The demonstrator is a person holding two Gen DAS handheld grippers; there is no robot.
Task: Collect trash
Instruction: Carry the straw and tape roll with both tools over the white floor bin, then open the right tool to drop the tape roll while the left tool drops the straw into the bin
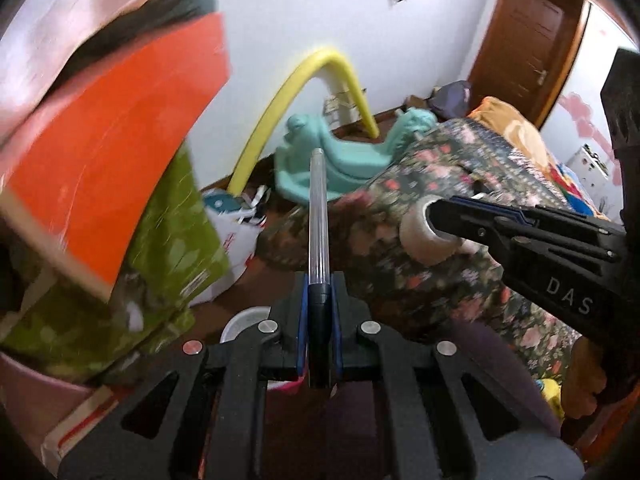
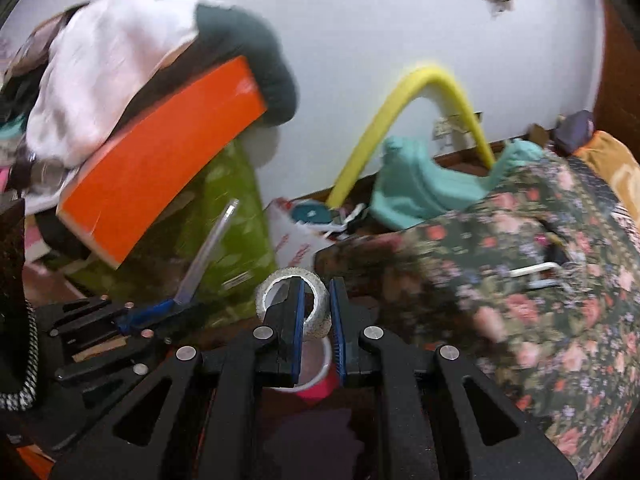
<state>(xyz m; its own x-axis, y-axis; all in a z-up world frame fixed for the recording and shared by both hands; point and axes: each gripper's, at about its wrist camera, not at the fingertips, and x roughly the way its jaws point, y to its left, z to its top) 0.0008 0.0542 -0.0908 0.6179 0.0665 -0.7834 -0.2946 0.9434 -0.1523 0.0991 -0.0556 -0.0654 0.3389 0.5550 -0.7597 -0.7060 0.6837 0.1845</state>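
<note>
We see an orange box over a green floral bag. Right of our grippers lies a dark floral blanket.

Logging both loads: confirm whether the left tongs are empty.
No: the left tongs are shut on a clear pen with a dark cap, its barrel sticking out forward between the fingers.

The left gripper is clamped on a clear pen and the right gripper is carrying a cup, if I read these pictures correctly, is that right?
Not quite: the right gripper carries a roll of tape, one finger inside the ring, as the right wrist view shows. The left gripper is indeed clamped on the clear pen. A cup only sits below.
</note>
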